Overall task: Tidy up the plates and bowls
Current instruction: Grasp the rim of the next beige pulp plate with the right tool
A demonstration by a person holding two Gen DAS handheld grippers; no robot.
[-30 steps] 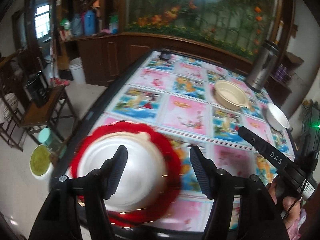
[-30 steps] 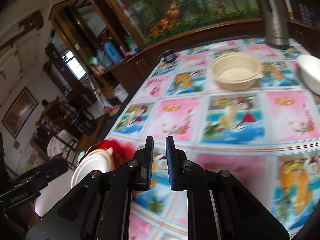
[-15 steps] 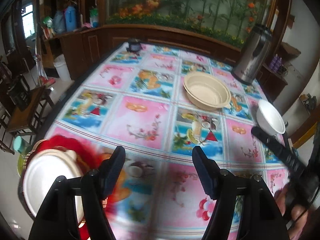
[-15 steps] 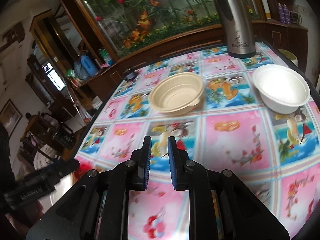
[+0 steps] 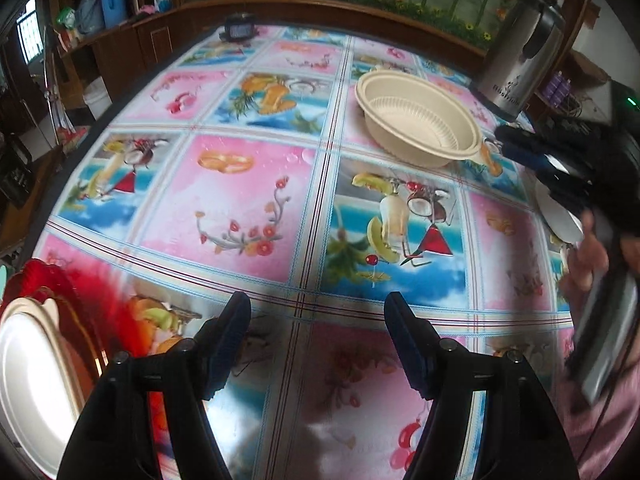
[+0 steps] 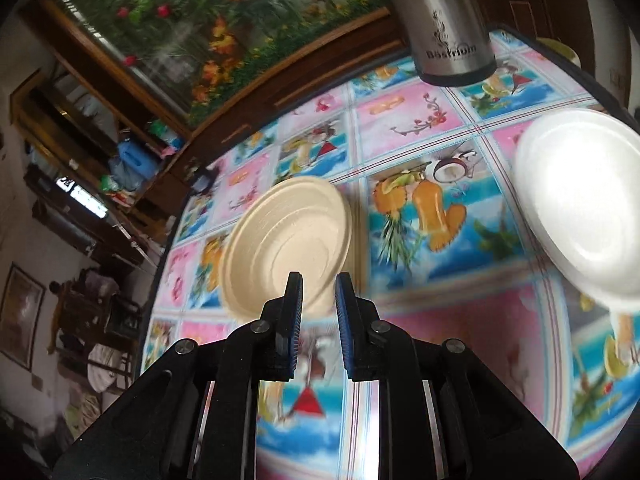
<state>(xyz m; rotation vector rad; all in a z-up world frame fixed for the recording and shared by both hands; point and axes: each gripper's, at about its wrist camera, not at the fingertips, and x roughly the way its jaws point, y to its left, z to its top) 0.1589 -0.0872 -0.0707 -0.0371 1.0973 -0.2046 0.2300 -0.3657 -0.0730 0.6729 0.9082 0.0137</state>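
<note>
A beige bowl (image 5: 416,124) sits on the patterned table toward the far right; in the right wrist view it (image 6: 286,240) lies just ahead of my right gripper. A white bowl (image 6: 580,208) stands to the right of it, mostly hidden in the left wrist view behind the right gripper body. A white plate on a red plate (image 5: 32,380) sits at the near left edge. My left gripper (image 5: 316,316) is open and empty over the near table. My right gripper (image 6: 318,292) has its jaws a narrow gap apart, holding nothing, near the beige bowl's rim.
A steel thermos jug (image 5: 520,44) stands at the far right corner, close behind the bowls; it also shows in the right wrist view (image 6: 444,20). A small dark object (image 5: 239,31) sits at the far edge. The table (image 5: 224,200) has a colourful fruit-print cloth. Wooden cabinets stand behind.
The left gripper swung right, away from the stacked plates, which now lie at the left edge. The right gripper moved forward to the beige bowl and its jaws opened slightly.
</note>
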